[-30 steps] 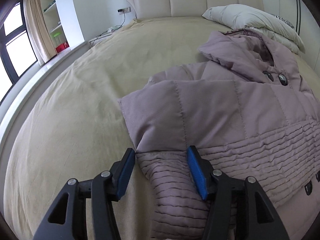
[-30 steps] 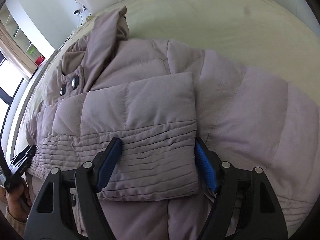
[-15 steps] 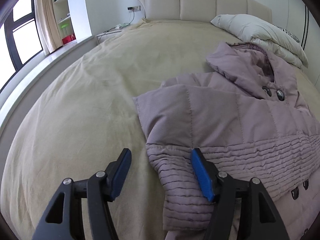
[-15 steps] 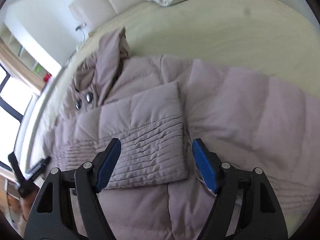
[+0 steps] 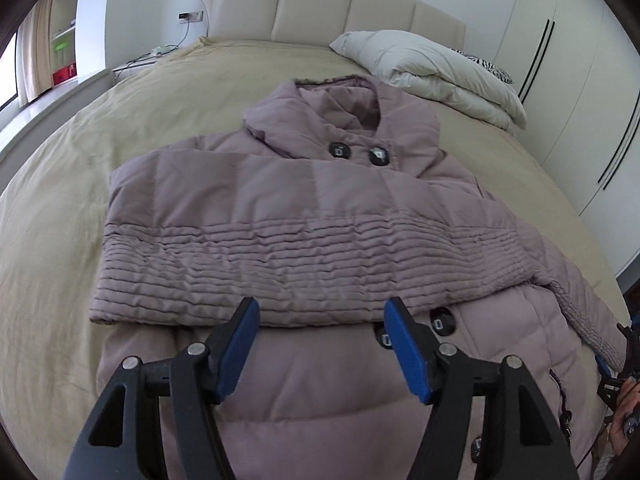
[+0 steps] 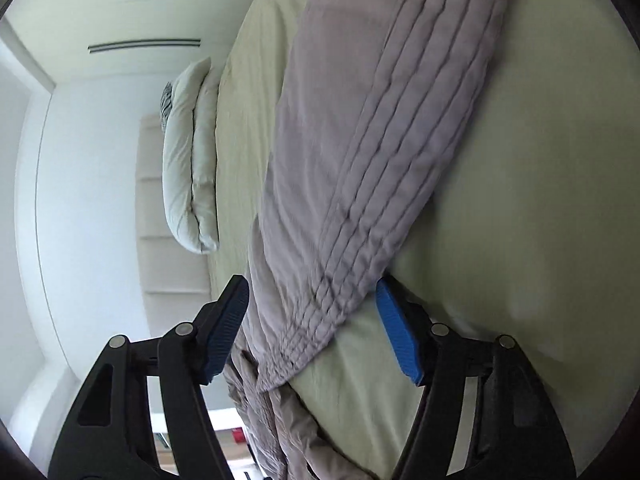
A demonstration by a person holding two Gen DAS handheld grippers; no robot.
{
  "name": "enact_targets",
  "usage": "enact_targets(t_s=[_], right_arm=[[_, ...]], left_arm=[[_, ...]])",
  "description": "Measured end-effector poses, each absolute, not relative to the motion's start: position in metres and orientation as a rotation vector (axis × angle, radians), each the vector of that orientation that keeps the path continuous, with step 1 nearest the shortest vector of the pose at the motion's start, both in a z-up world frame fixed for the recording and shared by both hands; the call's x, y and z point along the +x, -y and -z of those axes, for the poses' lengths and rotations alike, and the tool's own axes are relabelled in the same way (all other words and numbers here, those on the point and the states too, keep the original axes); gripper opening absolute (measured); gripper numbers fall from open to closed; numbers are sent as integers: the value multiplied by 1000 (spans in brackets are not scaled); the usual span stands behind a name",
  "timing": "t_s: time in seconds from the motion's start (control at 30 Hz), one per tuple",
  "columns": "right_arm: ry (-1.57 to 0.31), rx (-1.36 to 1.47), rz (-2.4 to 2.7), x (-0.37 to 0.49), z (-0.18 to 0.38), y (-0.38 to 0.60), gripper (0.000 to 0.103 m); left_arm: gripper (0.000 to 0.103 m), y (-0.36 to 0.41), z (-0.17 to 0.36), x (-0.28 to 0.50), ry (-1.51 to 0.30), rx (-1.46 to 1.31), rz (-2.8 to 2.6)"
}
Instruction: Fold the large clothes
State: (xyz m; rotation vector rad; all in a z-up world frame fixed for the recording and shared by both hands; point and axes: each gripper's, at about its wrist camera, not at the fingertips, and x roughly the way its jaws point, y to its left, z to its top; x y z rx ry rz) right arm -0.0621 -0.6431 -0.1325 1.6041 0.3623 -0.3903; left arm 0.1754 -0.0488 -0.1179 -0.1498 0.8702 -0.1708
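Observation:
A mauve quilted hooded coat [image 5: 304,208] lies flat on the beige bed [image 5: 52,216], hood toward the headboard, with one sleeve [image 5: 256,272] folded across its chest. My left gripper [image 5: 320,344] is open and empty above the coat's lower front, just below the folded sleeve. In the right wrist view, rolled sideways, the coat's other sleeve [image 6: 360,152] stretches away over the bed. My right gripper [image 6: 312,332] is open with the sleeve's ribbed cuff [image 6: 316,320] lying between its jaws. The right gripper's edge also shows in the left wrist view [image 5: 616,364].
A folded white duvet and pillow [image 5: 428,68] lie at the head of the bed by the padded headboard [image 5: 320,12]. White wardrobes [image 5: 580,92] stand at the right. Shelves and a window [image 5: 44,52] are at the left.
My left gripper has swung from the coat's left edge to its centre front. My right gripper has left the folded sleeve, rolled sideways and come down around the other sleeve's cuff.

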Motion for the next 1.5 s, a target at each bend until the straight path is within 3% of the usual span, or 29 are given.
enact_targets(t_s=[0.3,0.33,0.4,0.5,0.67,0.8,0.87,1.0,1.13,1.4,1.5], right_arm=[[-239,1695,496,-100,144,715,63],[-243,1664,504,-103,143,723,58],[-288,1580,518,-98,133,733,26],[-327,1412,510,-87,98,734,19],[-391,1002,419,-41,4,697,15],[-478,538,252,19,-67,595,13],[-521,296,153,39,-79,519,12],[-593,-58,-21,42,-56,378,11],[-661,-236,-136,14,-14,288,11],[-661,-270,-123,-1,-5,281,11],[-662,-266,-126,3,3,279,11]], left_arm=[[68,62,115,166,-911,-247,256],[68,59,113,166,-910,-260,259],[68,53,110,164,-908,-284,266],[68,43,105,162,-895,-308,271],[68,24,101,162,-876,-397,270],[71,10,104,164,-880,-483,284],[77,3,108,166,-889,-571,320],[86,-1,121,172,-932,-740,417],[95,5,141,182,-1026,-862,479],[96,-9,149,180,-990,-1131,553],[103,-7,149,182,-990,-1133,536]])
